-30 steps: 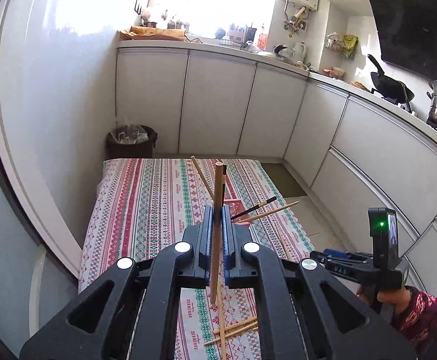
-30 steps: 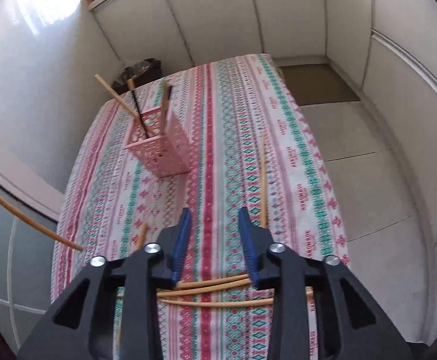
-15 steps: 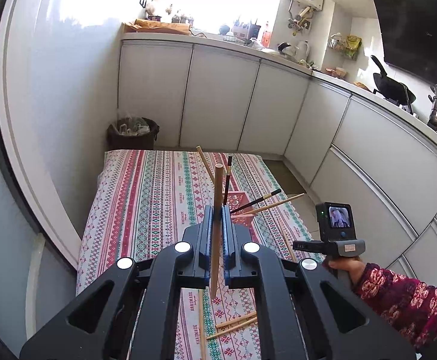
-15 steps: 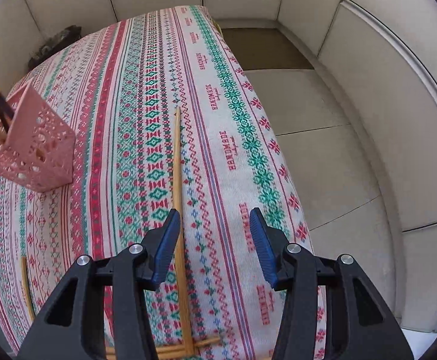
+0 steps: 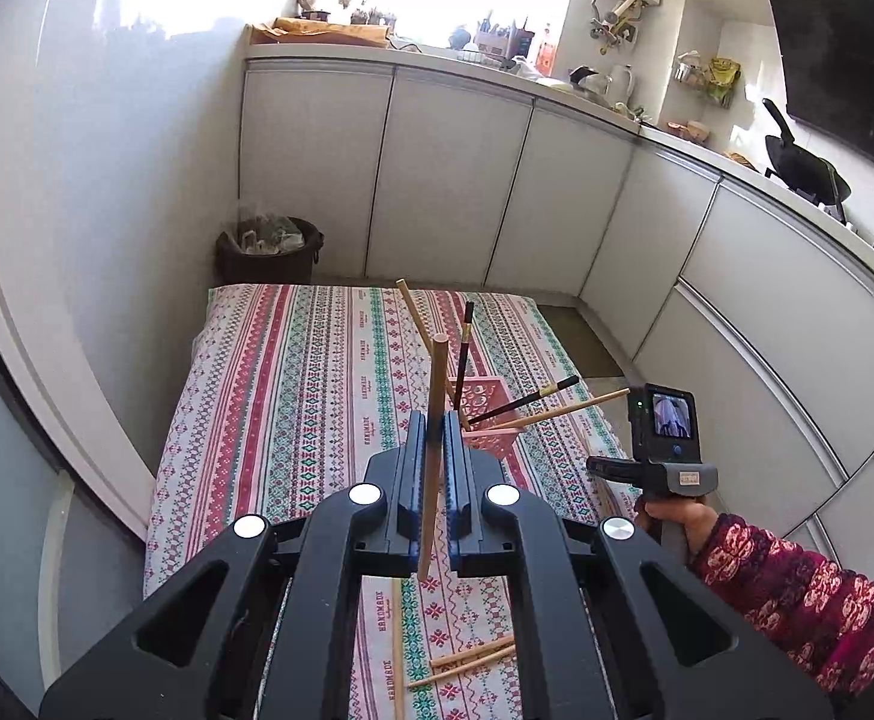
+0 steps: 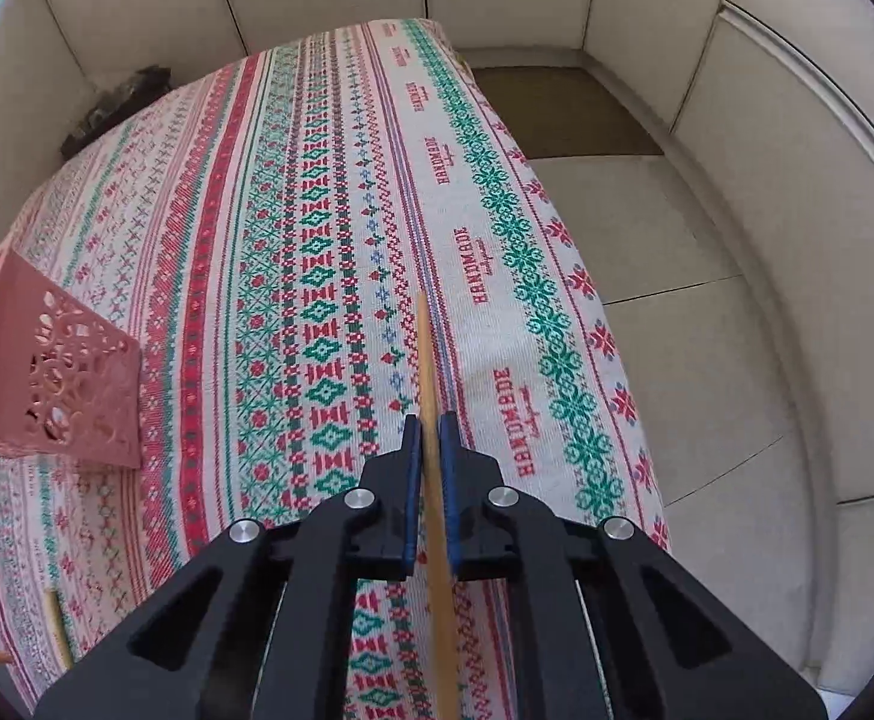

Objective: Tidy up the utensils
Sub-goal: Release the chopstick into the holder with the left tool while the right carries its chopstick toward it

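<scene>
My left gripper [image 5: 435, 420] is shut on a wooden chopstick [image 5: 434, 414] that stands nearly upright between its blue pads, above the patterned tablecloth. Just beyond it stands a pink perforated holder [image 5: 491, 414] with several chopsticks, light and dark, leaning out of it. My right gripper [image 6: 429, 423] points down at the cloth and is shut on a light wooden chopstick [image 6: 424, 348] that lies lengthwise on the table near its right edge. The pink holder [image 6: 59, 390] stands at the left in the right wrist view. In the left wrist view the right gripper's body shows, held by a hand in a patterned sleeve.
More loose chopsticks [image 5: 467, 657] lie on the cloth near me, and one [image 6: 56, 624] lies at the left edge. The table's right edge [image 6: 605, 324] drops to a tiled floor. White cabinets [image 5: 449, 180] and a dark bin [image 5: 269, 249] stand beyond the table.
The right gripper moved right and down to the chopstick near the table's edge, and its jaws went from open to shut on it. The left gripper stayed put with its chopstick.
</scene>
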Tool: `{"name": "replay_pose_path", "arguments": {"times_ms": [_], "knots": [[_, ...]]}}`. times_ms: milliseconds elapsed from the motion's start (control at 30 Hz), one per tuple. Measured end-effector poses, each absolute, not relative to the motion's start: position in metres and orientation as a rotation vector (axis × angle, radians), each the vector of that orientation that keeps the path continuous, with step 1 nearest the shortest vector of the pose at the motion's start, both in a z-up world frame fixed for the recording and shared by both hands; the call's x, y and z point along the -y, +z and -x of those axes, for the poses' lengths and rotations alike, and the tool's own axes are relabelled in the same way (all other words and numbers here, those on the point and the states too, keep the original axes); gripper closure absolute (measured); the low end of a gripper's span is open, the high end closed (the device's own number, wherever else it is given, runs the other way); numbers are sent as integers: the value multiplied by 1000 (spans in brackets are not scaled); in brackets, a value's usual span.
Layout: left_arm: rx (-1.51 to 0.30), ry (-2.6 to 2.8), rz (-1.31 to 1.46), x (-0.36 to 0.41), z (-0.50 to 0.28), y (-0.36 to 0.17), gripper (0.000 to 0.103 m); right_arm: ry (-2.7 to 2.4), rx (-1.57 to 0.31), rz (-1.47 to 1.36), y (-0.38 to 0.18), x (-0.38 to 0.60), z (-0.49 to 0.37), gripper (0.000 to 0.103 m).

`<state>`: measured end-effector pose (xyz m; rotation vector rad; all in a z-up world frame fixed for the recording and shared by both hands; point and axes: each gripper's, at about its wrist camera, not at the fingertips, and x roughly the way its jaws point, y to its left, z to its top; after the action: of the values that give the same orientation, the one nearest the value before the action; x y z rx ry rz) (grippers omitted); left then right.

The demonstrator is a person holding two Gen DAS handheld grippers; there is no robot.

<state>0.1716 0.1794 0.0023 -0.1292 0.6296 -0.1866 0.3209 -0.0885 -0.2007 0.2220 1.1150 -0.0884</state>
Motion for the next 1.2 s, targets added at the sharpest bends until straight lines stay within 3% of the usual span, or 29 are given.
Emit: {"name": "replay_pose_path", "arguments": {"times_ms": [167,433,767,800,867,900,1000,1033,1200], "knots": [[-620,-217,126,-170,-171,6,98,109,-1015,-373,-156,110,-263,97],[-592,-221,152,-165,-167,15,98,92,-933,-360,-113,119,-268,97],[-555,-218,120,-157,-177,41,96,184,-731,-302,23,113,-214,97],[-599,-211,132,-161,-182,36,90,188,-722,-301,30,114,-211,97],[-761,-197,130,-168,-199,10,25,201,-714,-313,42,118,-203,97],[-842,-178,97,-172,-208,-12,21,216,-712,-322,45,120,-199,97],[-1095,-152,-119,-170,-237,-92,33,231,-723,-340,41,125,-193,97],[-1143,-150,-211,-166,-244,-119,42,236,-737,-352,36,126,-192,97],[-1253,-245,-545,-140,-264,-199,45,226,-782,-396,17,132,-187,97]]}}
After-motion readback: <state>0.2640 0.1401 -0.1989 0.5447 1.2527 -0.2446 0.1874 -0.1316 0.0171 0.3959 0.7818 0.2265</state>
